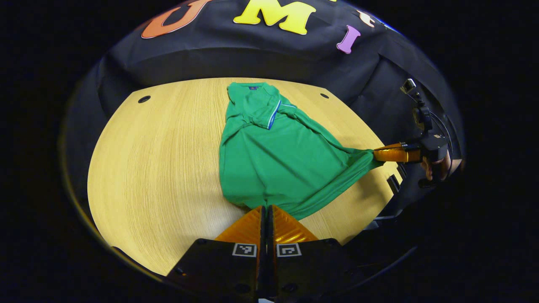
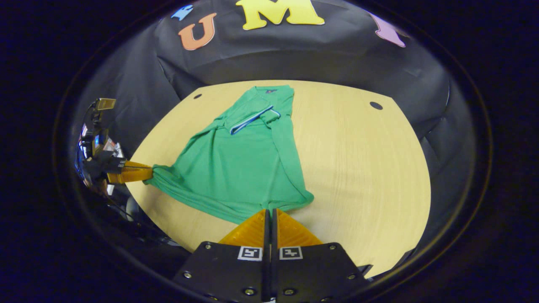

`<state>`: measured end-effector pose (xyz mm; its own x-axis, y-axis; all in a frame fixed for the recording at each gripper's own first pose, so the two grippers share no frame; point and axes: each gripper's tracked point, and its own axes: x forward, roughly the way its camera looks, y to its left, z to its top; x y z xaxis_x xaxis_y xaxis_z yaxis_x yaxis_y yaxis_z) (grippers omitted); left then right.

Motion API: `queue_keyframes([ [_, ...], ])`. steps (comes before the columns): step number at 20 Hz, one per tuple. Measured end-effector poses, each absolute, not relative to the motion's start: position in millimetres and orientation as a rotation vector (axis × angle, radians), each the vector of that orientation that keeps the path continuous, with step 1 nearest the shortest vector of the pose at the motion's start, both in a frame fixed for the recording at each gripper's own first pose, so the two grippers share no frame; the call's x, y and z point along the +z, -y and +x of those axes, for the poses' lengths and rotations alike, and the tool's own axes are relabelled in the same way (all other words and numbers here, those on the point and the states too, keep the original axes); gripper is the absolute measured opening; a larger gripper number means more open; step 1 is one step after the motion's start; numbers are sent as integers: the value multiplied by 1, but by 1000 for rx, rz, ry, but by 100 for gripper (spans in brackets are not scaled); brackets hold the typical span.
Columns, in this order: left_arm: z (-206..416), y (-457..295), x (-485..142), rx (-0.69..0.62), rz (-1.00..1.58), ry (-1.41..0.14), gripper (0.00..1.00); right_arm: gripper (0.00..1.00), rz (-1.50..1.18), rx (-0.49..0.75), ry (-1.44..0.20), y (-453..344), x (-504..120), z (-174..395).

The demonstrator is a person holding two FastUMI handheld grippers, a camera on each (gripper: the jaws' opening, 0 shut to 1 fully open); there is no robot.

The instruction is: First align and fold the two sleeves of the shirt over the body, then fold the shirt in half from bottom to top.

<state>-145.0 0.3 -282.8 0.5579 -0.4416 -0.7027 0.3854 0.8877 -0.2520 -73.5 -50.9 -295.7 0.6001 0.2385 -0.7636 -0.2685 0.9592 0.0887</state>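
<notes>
Already the green shirt (image 1: 273,160) is seen on the wooden table (image 1: 168,168), collar toward the far edge, with both sleeves (image 1: 261,111) laid over the body, so the sleeve step is judged done and the bottom-to-top fold is in hand. The left gripper (image 1: 266,207) is clamped on the hem at the near edge; the right gripper (image 2: 269,210) is likewise closed on the hem's other corner, and the cloth is drawn taut between them. For the next move, both corners would need to be lifted together and carried evenly toward the collar, so that the hem is set down square upon the shoulders
</notes>
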Motion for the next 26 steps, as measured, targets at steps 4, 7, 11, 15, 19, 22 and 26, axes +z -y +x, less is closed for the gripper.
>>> queue_keyframes([
  [4,-114,-1,-253,-484,-81,-795,3,1,-20,306,-827,42,-268,-52],
  [7,-81,-9,-230,-441,-55,-730,3,1,-4,310,-772,36,-241,-33],
  [11,-51,-10,-209,-413,-60,-683,3,1,-11,329,-711,23,-216,-4],
  [15,-16,-15,-187,-401,-43,-624,3,0,-43,323,-652,20,-192,25],
  [19,20,-21,-161,-394,-23,-560,3,1,-49,308,-607,21,-168,61],
  [22,44,-21,-146,-395,-15,-529,3,1,-42,299,-580,22,-150,89],
  [26,79,-22,-135,-396,6,-505,3,1,-78,300,-543,21,-131,127],
])
